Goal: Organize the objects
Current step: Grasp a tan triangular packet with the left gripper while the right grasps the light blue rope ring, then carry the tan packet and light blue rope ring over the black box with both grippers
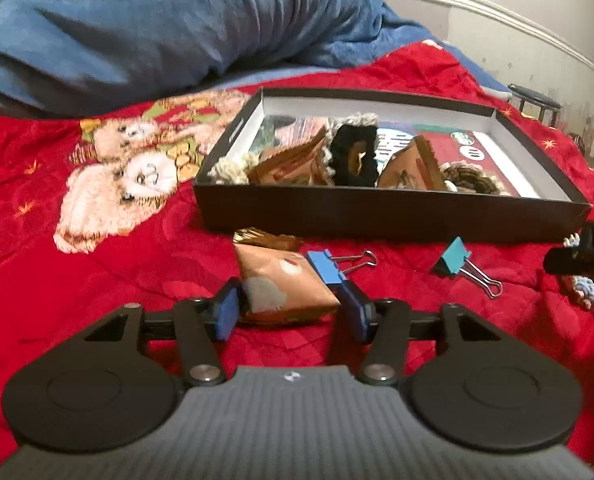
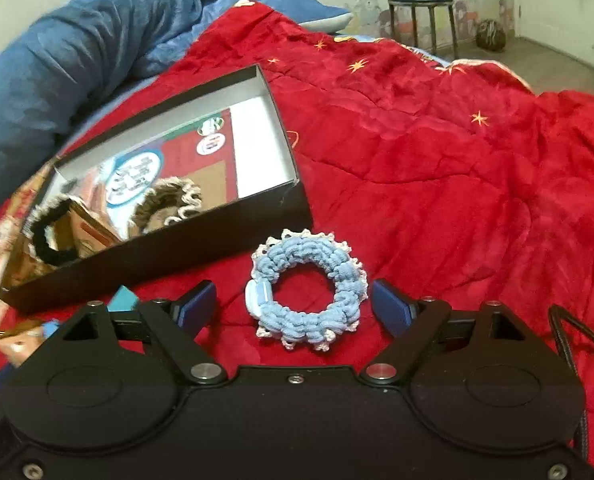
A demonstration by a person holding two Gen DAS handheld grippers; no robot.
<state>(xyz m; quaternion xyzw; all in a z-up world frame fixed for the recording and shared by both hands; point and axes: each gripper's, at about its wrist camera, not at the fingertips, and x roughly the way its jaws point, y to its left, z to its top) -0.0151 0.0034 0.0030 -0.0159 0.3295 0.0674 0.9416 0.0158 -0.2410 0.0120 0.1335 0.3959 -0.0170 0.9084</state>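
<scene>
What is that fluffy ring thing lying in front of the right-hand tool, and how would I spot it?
Start at the black box on the red bedspread. Just outside its near corner lies a crocheted scrunchie, between the open right gripper. Unlike the black and brown ones inside the box, it is pale blue with white edging.

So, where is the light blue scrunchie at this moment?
In the right wrist view, the light blue scrunchie lies on the red blanket, between the open right gripper fingers, beside the black box.
</scene>
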